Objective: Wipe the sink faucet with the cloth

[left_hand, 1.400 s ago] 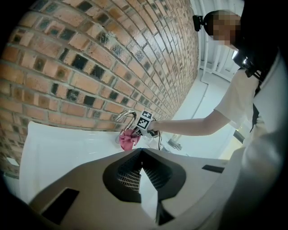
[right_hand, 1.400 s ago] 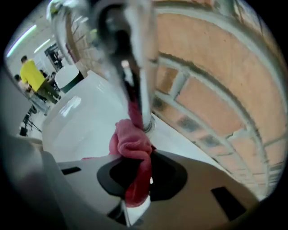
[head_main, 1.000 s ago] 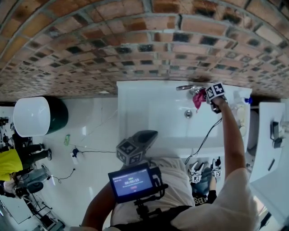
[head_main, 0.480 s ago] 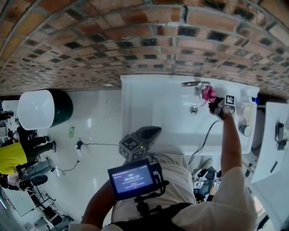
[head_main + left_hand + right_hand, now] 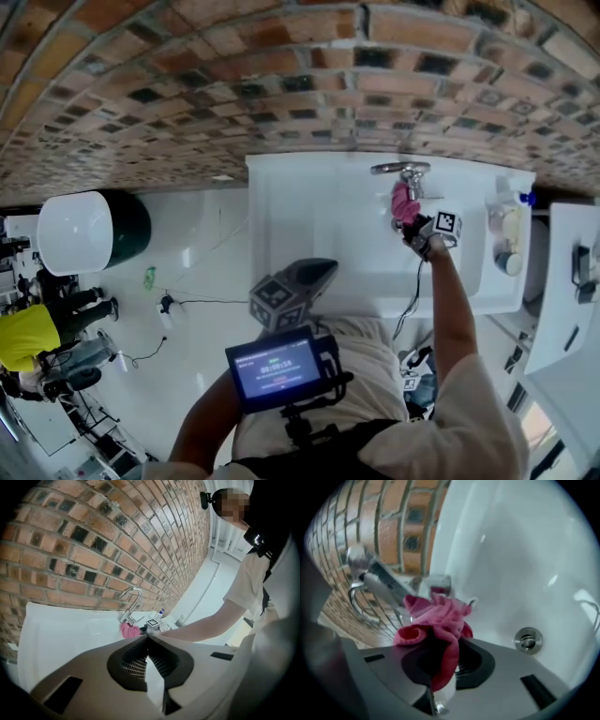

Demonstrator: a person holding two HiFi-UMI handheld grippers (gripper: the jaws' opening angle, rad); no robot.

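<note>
The chrome faucet (image 5: pixel 401 170) stands at the back rim of the white sink (image 5: pixel 319 225), against the brick wall. My right gripper (image 5: pixel 412 225) is shut on a pink cloth (image 5: pixel 403 202), which it holds against the faucet's body just under the spout. Seen from the right gripper view, the bunched cloth (image 5: pixel 436 616) fills the jaws of that gripper (image 5: pixel 440 656) and touches the faucet (image 5: pixel 375 581). My left gripper (image 5: pixel 305 277) hangs back near my body, its jaws shut and empty (image 5: pixel 147 637). From there the faucet (image 5: pixel 131 599) and cloth (image 5: pixel 130 630) show far ahead.
The drain (image 5: pixel 528 639) lies in the basin to the right of the cloth. A soap bottle (image 5: pixel 509 217) and a small round object (image 5: pixel 507 264) sit on the sink's right ledge. A cable (image 5: pixel 411 300) trails from the right gripper. A white-and-green bin (image 5: pixel 84 234) stands on the floor at left.
My right gripper has carried the cloth from the right side of the faucet leftward to the front of it, under the spout. The left gripper has stayed put.
</note>
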